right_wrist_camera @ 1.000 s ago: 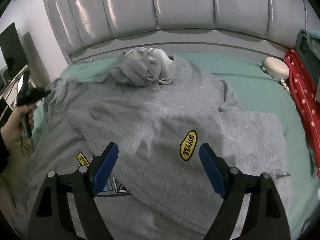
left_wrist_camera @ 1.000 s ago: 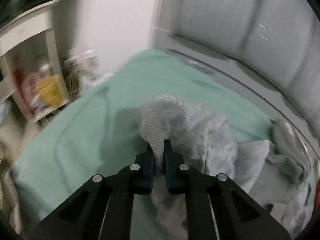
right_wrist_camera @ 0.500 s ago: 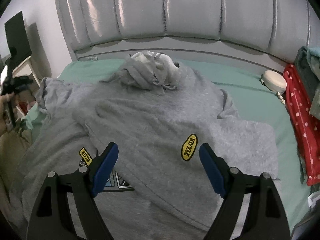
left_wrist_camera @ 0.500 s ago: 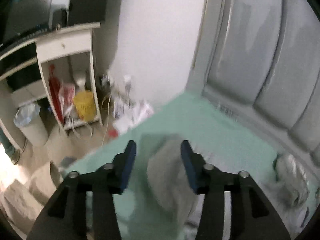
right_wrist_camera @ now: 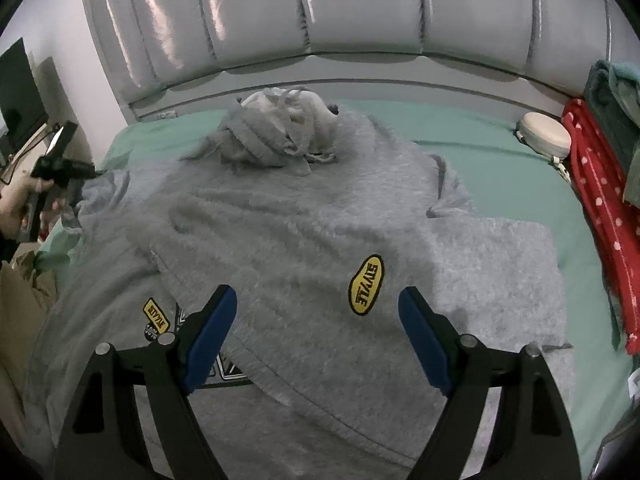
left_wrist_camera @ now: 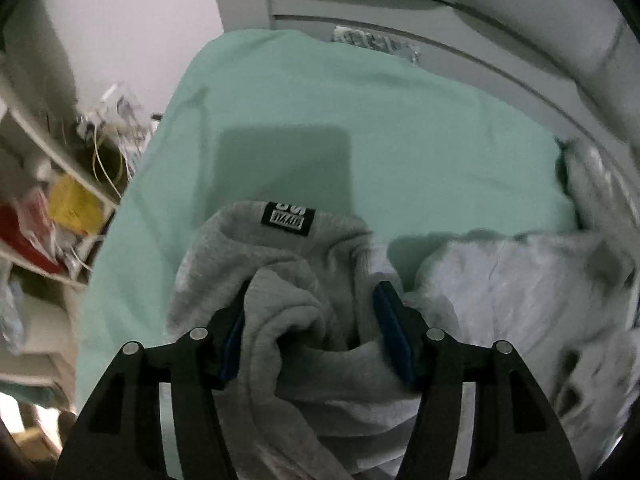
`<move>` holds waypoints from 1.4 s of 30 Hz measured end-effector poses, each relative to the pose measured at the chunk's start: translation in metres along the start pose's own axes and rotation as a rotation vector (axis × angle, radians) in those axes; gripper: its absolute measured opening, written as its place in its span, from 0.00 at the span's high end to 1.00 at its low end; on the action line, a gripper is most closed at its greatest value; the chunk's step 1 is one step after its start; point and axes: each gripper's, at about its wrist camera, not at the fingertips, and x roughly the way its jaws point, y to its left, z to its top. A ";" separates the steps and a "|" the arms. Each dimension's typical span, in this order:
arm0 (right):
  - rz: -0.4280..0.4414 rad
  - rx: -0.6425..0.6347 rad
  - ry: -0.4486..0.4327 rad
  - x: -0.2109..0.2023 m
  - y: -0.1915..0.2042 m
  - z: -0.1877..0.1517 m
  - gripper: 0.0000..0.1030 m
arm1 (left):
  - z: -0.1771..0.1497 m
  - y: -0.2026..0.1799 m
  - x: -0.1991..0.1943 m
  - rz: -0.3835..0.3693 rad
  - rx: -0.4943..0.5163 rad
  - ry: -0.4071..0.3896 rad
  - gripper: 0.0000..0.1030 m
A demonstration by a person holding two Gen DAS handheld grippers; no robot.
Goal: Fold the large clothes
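Note:
A large grey hoodie with yellow patches lies spread on the green bed sheet, its hood bunched near the headboard. My right gripper is open and empty, hovering over the hoodie's lower front. My left gripper is open, its jaws standing on either side of the bunched grey sleeve cuff with a black label, at the bed's left side. In the right wrist view the left gripper shows at the far left, held in a hand.
A padded grey headboard runs along the far side. Red dotted fabric and a white round case lie at the right. Shelves with clutter stand left of the bed.
My left gripper, shut on the sleeve a second ago, has opened, swung away and come back over the cuff. My right gripper has stayed open above the hoodie.

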 end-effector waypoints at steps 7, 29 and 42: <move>0.027 0.036 -0.036 -0.014 -0.006 0.005 0.19 | -0.015 0.019 -0.005 0.022 0.039 0.029 0.53; 0.067 0.159 -0.137 -0.078 -0.034 0.007 0.19 | -0.049 0.103 -0.082 -0.025 -0.380 -0.284 0.55; 0.012 0.114 -0.035 -0.036 -0.032 0.002 0.19 | 0.034 0.064 0.001 -0.090 0.042 -0.072 0.45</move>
